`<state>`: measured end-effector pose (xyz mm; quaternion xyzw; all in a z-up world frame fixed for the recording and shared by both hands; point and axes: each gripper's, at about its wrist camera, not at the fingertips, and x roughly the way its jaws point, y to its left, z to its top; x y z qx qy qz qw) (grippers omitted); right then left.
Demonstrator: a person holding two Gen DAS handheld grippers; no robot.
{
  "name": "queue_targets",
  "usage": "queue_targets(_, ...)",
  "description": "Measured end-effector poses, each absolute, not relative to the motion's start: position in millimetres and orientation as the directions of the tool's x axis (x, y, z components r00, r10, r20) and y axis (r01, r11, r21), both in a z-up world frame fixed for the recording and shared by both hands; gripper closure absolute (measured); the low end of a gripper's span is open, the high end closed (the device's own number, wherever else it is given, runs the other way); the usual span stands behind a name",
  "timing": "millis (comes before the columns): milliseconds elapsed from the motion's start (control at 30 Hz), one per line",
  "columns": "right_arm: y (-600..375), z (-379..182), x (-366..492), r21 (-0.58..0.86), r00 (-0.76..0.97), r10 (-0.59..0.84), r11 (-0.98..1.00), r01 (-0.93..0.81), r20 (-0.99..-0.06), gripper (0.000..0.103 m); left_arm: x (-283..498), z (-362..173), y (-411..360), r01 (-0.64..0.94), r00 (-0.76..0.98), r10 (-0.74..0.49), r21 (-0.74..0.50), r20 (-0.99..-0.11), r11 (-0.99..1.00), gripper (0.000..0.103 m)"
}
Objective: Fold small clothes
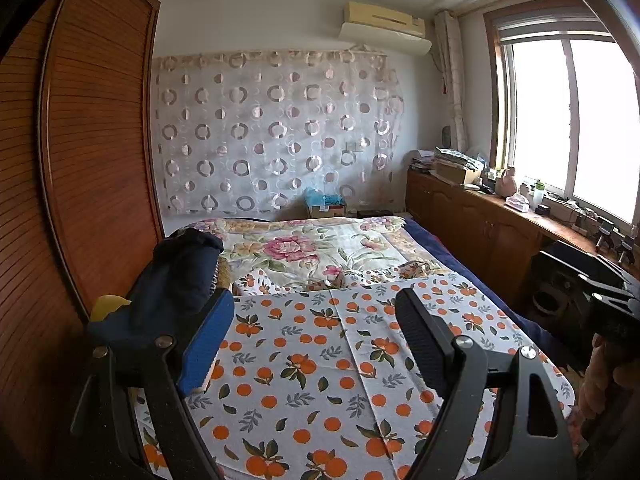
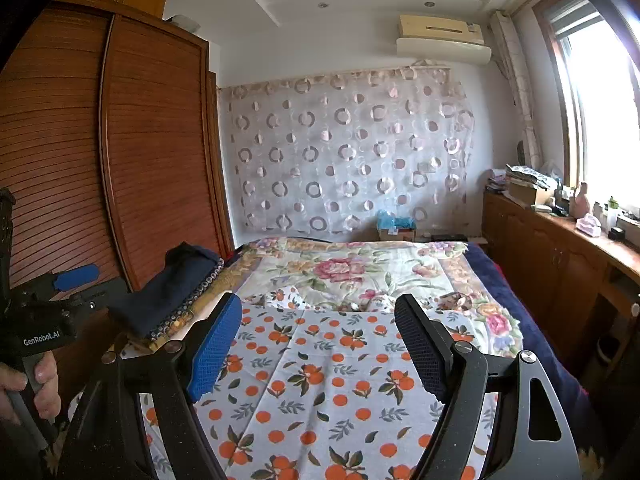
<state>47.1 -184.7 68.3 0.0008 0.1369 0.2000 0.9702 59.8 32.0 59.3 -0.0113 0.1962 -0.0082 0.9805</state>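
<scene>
A pile of dark navy clothes (image 1: 180, 276) lies at the left edge of the bed, by the wardrobe; it also shows in the right wrist view (image 2: 176, 292). A yellow item (image 1: 106, 306) peeks out beside it. My left gripper (image 1: 316, 320) is open and empty, held above the orange-print cloth (image 1: 320, 360). My right gripper (image 2: 318, 324) is open and empty above the same cloth (image 2: 320, 380). The left gripper's body (image 2: 44, 320) shows at the left of the right wrist view, held in a hand. The right gripper's body (image 1: 600, 292) shows at the right of the left wrist view.
A wooden slatted wardrobe (image 1: 80, 160) stands close along the bed's left side. A floral quilt (image 1: 312, 248) covers the far half of the bed. A low wooden cabinet (image 1: 480, 216) with clutter runs under the window on the right. A cardboard box (image 1: 326, 208) sits behind the bed.
</scene>
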Motion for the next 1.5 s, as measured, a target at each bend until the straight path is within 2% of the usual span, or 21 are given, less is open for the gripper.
queue_targets(1500, -201.5, 68.0, 57.6, 0.055, 0.881, 0.392, 0.918, -0.392, -0.265, 0.023, 52.3, 61.1, 29.3, 0.002, 0.93, -0.008, -0.017, -0.368, 1.0, 0.02)
